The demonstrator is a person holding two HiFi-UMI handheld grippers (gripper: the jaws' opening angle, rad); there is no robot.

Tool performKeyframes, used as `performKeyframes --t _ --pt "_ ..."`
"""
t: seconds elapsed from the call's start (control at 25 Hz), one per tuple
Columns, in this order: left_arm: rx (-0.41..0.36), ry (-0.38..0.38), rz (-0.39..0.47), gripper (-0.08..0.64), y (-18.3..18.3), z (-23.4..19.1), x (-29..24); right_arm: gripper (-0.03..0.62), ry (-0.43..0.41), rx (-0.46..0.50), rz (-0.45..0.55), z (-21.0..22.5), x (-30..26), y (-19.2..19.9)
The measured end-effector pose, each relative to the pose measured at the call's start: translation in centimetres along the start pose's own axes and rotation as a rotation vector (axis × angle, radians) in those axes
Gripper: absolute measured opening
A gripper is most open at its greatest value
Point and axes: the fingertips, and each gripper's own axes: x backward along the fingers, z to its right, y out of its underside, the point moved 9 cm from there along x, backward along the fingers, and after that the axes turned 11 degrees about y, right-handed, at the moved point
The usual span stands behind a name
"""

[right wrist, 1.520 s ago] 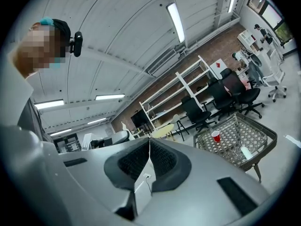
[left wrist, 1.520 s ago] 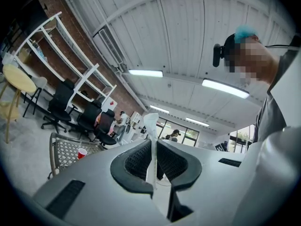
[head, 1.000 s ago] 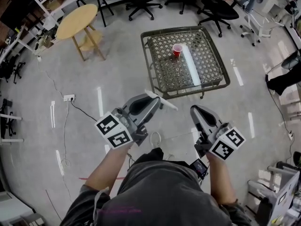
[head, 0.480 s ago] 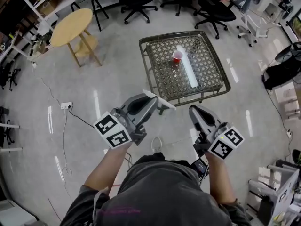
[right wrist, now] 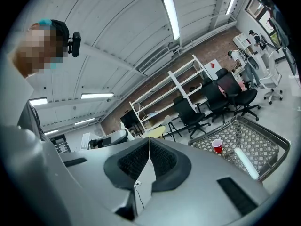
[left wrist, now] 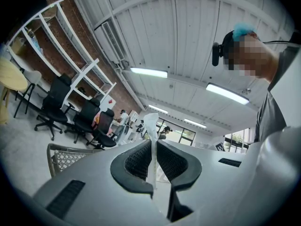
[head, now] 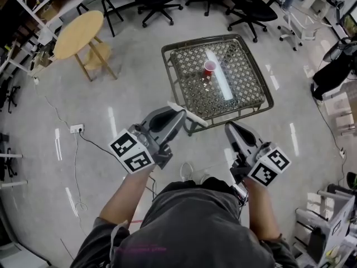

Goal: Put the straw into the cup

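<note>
A red cup (head: 209, 67) stands on the metal lattice table (head: 254, 102) ahead of me, beside a long white tube (head: 219, 76). My left gripper (head: 178, 115) is held short of the table's near edge, shut on a white wrapped straw (head: 188, 115) that sticks out across its tip. In the left gripper view the straw (left wrist: 151, 126) is pinched upright between the pads of the left gripper (left wrist: 151, 144). My right gripper (head: 230, 128) is shut with nothing in it. The right gripper view looks past the right gripper (right wrist: 149, 142) to the cup (right wrist: 217, 146) and the table (right wrist: 277, 140).
A round wooden side table (head: 78, 29) stands at the far left. Black office chairs (head: 251, 4) line the back. A socket strip (head: 76, 128) and its cable lie on the floor at left. White shelving (head: 33, 10) fills the left corner.
The person has stepped a little nearer to the table, so it and the cup sit lower in the head view. Both grippers have kept their pose and the straw stays pinched.
</note>
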Motion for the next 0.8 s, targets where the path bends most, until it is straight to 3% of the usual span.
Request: performKeyframes --t 0.8 --pt "-0.008 -0.044 0.009 0.041 -1.0 -2.8 -1.5 0.014 -0.036 -0.013 -0.019 2.6 -3.2 -1.3"
